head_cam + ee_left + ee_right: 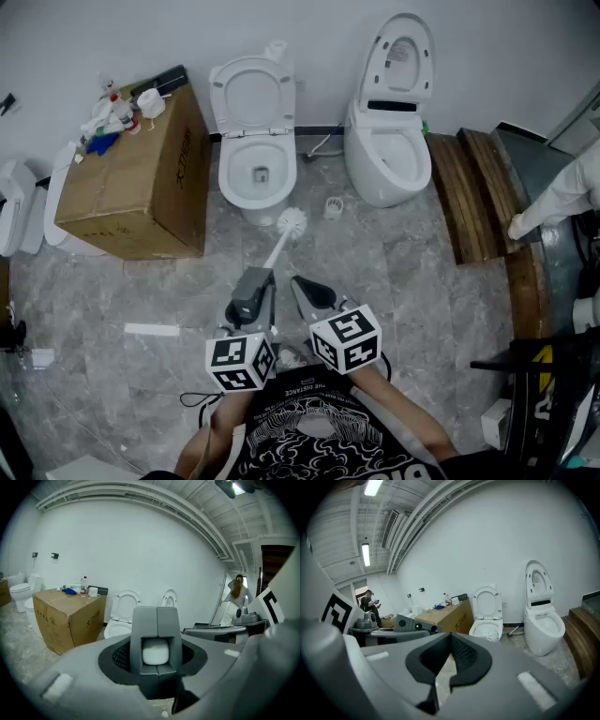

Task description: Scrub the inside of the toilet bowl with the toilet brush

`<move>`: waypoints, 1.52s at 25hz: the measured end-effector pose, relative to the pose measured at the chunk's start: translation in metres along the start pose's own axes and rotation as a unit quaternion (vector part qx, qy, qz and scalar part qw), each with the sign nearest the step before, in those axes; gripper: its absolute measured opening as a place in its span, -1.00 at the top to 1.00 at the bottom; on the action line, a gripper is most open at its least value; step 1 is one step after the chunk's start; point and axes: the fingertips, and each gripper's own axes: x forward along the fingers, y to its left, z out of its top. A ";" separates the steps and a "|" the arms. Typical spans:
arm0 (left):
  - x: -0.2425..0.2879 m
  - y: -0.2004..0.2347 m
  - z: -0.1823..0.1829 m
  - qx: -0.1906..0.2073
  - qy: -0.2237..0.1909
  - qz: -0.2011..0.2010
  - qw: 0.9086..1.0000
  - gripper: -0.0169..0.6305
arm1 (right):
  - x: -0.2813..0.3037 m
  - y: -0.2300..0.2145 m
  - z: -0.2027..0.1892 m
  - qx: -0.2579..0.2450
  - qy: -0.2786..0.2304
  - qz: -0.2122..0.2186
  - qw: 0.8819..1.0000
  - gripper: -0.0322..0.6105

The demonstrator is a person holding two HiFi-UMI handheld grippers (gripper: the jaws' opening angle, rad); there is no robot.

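A white toilet (255, 159) with its lid up stands against the back wall. The toilet brush's white head (292, 222) hangs over the floor just in front of the bowl. Its thin handle (275, 253) runs back to my left gripper (255, 278), which is shut on it. In the left gripper view the white handle (155, 651) sits clamped between the grey fingers, with the toilet (123, 616) beyond. My right gripper (306, 283) is beside the left one, shut with nothing in it. The right gripper view shows the toilet (486, 620) and the brush head (490, 637) ahead.
A second, taller toilet (389, 150) stands to the right, with a small brush holder (333, 207) on the floor between the two. A cardboard box (136, 183) with bottles on top stands to the left. Wooden steps (478, 187) and a person (562, 197) are at the right.
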 end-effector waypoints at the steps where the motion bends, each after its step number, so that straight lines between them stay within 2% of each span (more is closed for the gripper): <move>1: -0.001 0.002 0.001 0.000 0.000 -0.002 1.000 0.42 | 0.001 0.002 0.000 0.001 0.000 -0.001 1.000 0.90; 8: -0.001 0.020 0.004 -0.004 0.003 -0.004 1.000 0.42 | 0.016 0.012 0.002 0.005 -0.002 -0.002 1.000 0.90; 22: 0.032 0.057 0.016 -0.015 0.011 0.029 0.999 0.42 | 0.062 -0.003 0.011 0.018 0.012 0.027 0.999 0.90; 30: 0.094 0.067 0.036 -0.015 0.030 0.049 0.998 0.42 | 0.105 -0.051 0.041 0.024 0.024 0.042 0.999 0.90; 38: 0.160 0.072 0.055 -0.012 0.058 0.067 0.996 0.41 | 0.149 -0.112 0.065 0.052 0.041 0.055 0.996 0.90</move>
